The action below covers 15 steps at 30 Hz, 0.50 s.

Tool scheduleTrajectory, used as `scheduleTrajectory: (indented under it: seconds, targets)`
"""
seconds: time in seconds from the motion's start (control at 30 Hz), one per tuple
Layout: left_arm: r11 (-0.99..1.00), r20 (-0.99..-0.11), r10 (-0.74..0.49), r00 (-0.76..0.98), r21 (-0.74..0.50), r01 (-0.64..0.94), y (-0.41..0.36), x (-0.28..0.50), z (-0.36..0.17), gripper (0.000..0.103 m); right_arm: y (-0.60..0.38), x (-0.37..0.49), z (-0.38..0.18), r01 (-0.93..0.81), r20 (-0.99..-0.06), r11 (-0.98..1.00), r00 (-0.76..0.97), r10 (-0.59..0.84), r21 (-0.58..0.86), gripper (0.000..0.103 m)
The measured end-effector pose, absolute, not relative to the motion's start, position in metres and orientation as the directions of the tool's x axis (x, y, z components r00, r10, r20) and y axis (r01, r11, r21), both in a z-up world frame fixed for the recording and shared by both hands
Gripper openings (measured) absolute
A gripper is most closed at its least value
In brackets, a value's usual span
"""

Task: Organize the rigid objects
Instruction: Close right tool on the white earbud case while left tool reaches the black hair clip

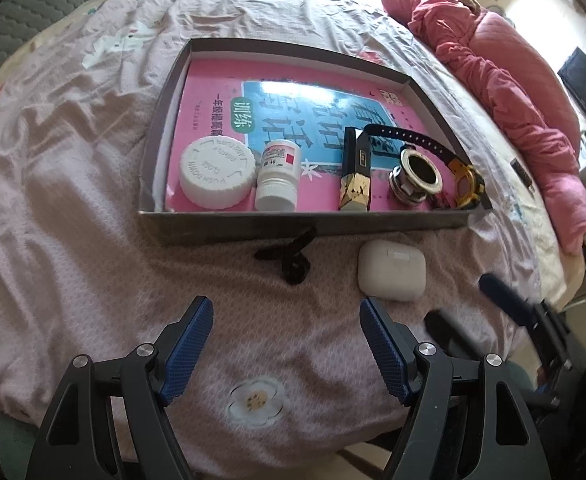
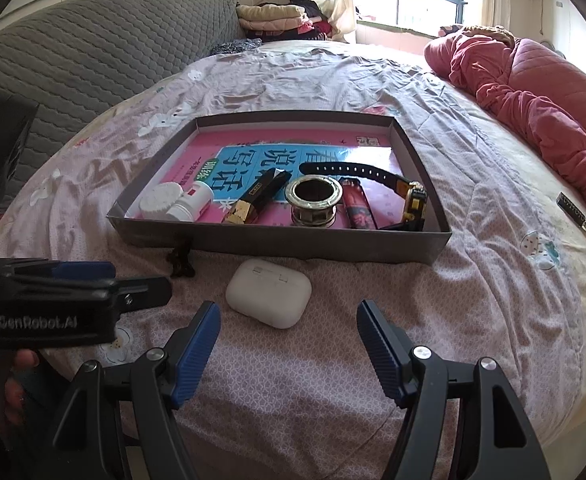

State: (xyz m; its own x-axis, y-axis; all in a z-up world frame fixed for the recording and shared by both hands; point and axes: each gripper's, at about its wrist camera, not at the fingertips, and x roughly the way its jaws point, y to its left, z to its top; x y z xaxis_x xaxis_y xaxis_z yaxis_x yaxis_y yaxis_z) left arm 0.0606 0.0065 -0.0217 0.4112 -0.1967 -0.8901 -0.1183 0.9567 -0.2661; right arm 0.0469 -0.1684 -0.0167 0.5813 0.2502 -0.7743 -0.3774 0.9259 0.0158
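Note:
A shallow grey box (image 1: 229,226) (image 2: 253,246) lies on the bed with a pink book as its floor. Inside it are a white capped jar (image 1: 215,174) (image 2: 160,201), a small white bottle (image 1: 279,178) (image 2: 192,204), a black and gold stick (image 1: 356,178) (image 2: 255,200), a metal ring (image 1: 415,178) (image 2: 313,198), a red lighter (image 2: 357,208) and a black and yellow watch (image 1: 459,184) (image 2: 411,200). On the sheet in front of the box rest a white earbud case (image 1: 391,274) (image 2: 269,294) and a small black clip (image 1: 291,260) (image 2: 181,262). My left gripper (image 1: 287,316) (image 2: 125,280) is open, just before the clip. My right gripper (image 2: 289,320) (image 1: 465,300) is open, just short of the case.
A pink floral sheet (image 1: 73,200) (image 2: 493,280) covers the bed. A red quilt (image 1: 525,100) (image 2: 541,92) is bunched along the right side. A grey padded headboard (image 2: 93,40) stands at the far left, with folded clothes (image 2: 277,16) by the window. A dark tag (image 2: 571,208) lies at the right.

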Motion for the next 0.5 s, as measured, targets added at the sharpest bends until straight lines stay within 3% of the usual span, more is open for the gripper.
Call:
scheduleTrajectory:
  seconds: [0.13,0.2,0.5]
  targets:
    - [0.950,-0.891,-0.211,0.401,-0.283,-0.130,0.007,0.072,-0.030,0.074,-0.165,0.051,-0.025,-0.376,-0.786,0.926,0.570,0.240,0.011,0.070]
    - [0.946,-0.890,-0.218,0.399,-0.293,-0.136,0.008,0.077,-0.033,0.064,-0.164,0.053,-0.030,-0.371,-0.789,0.929,0.567,0.238,0.014,0.070]
    - [0.937,-0.897,-0.233,0.376,-0.311,-0.160,0.010,0.093,-0.047,0.040,-0.158,0.067,-0.047,-0.349,-0.804,0.936,0.542,0.247,0.052,0.070]
